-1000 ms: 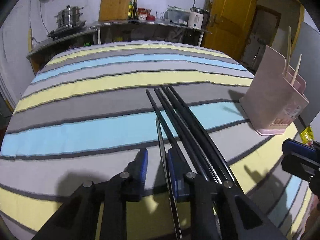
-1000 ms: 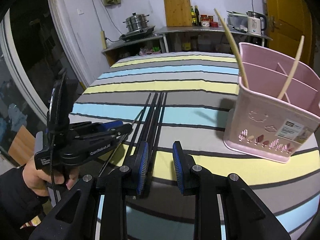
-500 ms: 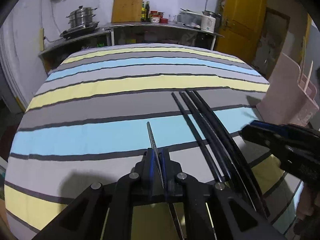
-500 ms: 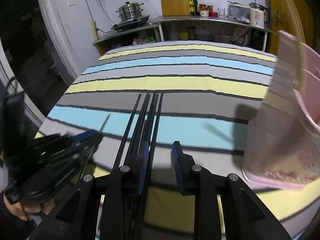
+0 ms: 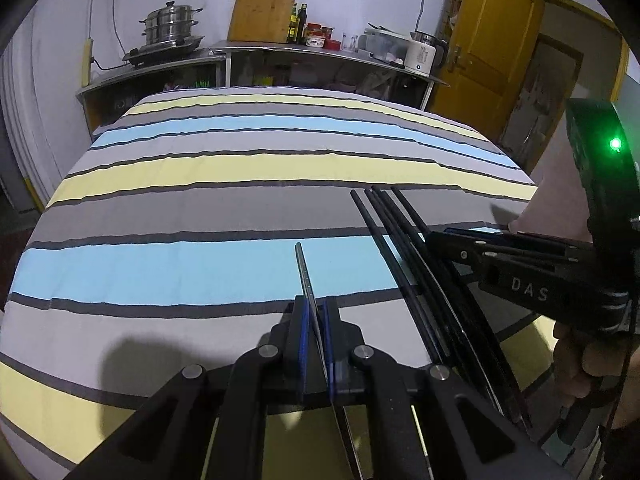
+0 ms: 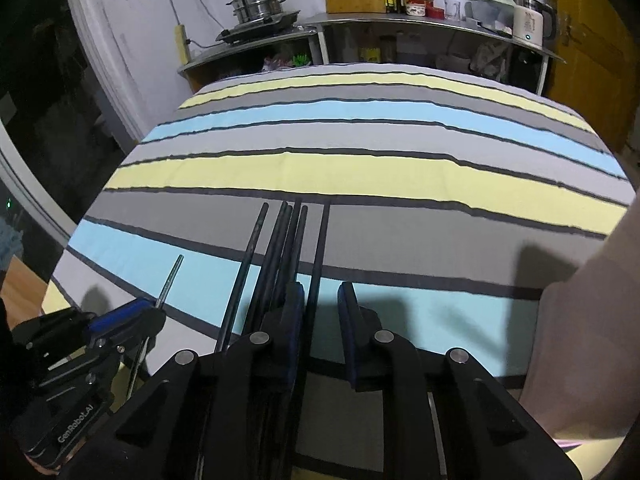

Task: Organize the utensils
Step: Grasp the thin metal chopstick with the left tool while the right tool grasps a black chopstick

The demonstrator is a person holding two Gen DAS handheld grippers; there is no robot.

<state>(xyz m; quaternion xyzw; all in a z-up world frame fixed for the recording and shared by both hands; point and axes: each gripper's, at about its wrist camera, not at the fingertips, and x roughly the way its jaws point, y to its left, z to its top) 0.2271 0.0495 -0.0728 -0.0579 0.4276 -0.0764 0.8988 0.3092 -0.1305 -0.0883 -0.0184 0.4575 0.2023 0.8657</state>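
Note:
My left gripper [image 5: 316, 320] is shut on a thin grey metal chopstick [image 5: 304, 272] that pokes forward over the blue stripe. In the right wrist view the same gripper [image 6: 132, 316] and metal chopstick [image 6: 172, 276] sit at the lower left. Several black chopsticks [image 5: 400, 248] lie side by side on the striped cloth. My right gripper [image 6: 320, 304] hangs low over them, its jaws closing. One black chopstick [image 6: 320, 248] runs between its fingers, the others [image 6: 276, 248] lie left of the left finger. The pads do not press on it. From the left wrist view the right gripper [image 5: 434, 236] reaches in from the right.
A pink utensil holder [image 6: 580, 320] fills the right edge, blurred and close. The striped cloth [image 5: 200, 168] covers the table. Behind it stands a counter with a steamer pot [image 5: 172, 28], bottles and a kettle. A hand [image 5: 576, 364] holds the right gripper.
My left gripper has shut on the metal chopstick. The right gripper has swung left and down over the black chopsticks and its jaws have narrowed. The pink holder has slid to the view's edge.

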